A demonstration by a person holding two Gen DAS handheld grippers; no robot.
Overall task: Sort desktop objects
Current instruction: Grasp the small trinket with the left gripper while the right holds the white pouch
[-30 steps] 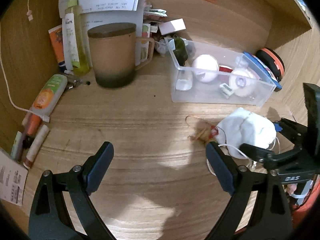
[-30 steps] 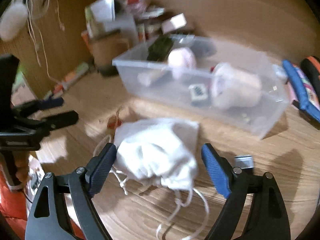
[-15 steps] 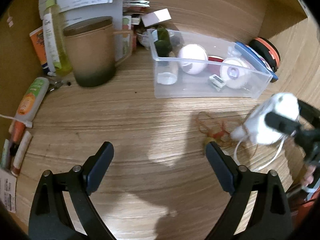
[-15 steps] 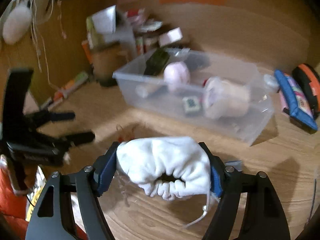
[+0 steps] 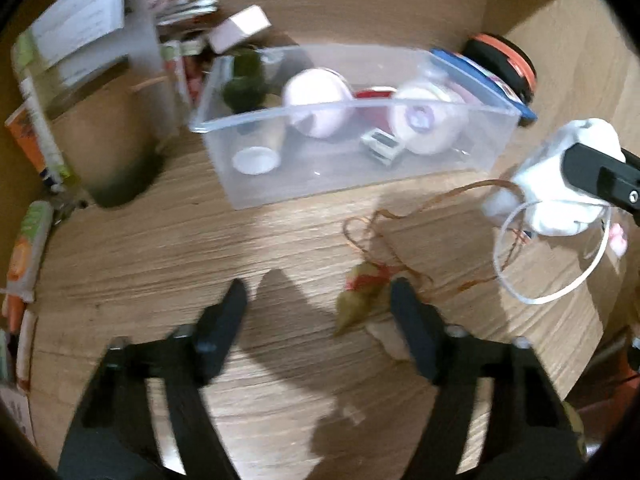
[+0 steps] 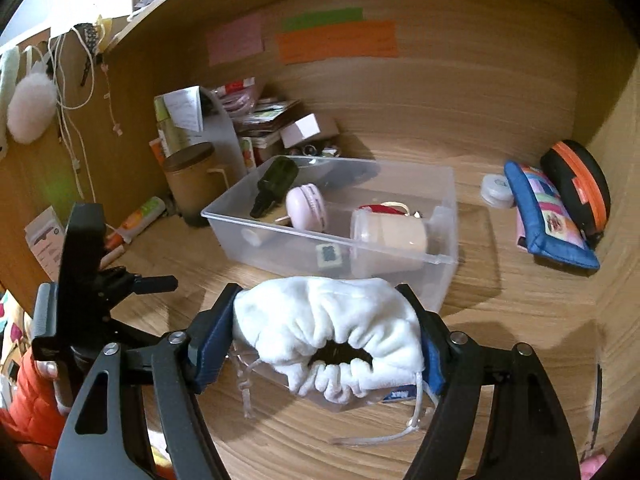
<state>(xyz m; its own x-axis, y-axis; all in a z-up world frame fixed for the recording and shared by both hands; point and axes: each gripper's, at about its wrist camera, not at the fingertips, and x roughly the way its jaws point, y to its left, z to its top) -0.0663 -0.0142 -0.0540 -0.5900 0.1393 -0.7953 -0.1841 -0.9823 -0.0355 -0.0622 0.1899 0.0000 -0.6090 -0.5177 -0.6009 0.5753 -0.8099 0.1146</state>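
- Left gripper: mine, pointed down at the wooden desk. Its jaws have just been closing and stand part-way apart, pressing nothing; the small olive-and-red charm lies just inside the right finger, touching the desk.
- Charm's brown cord: trails toward the pouch. I would centre the charm between the pads before squeezing, lest the cord snag.
- Clear plastic bin: mid-desk, already holding a dark bottle, a pink round case and a cream jar; likely destination.
- Right gripper: clamped on the white drawstring pouch, held clear of the desk just short of the bin's near wall. I would carry it over the rim before letting go, minding the dangling white string.
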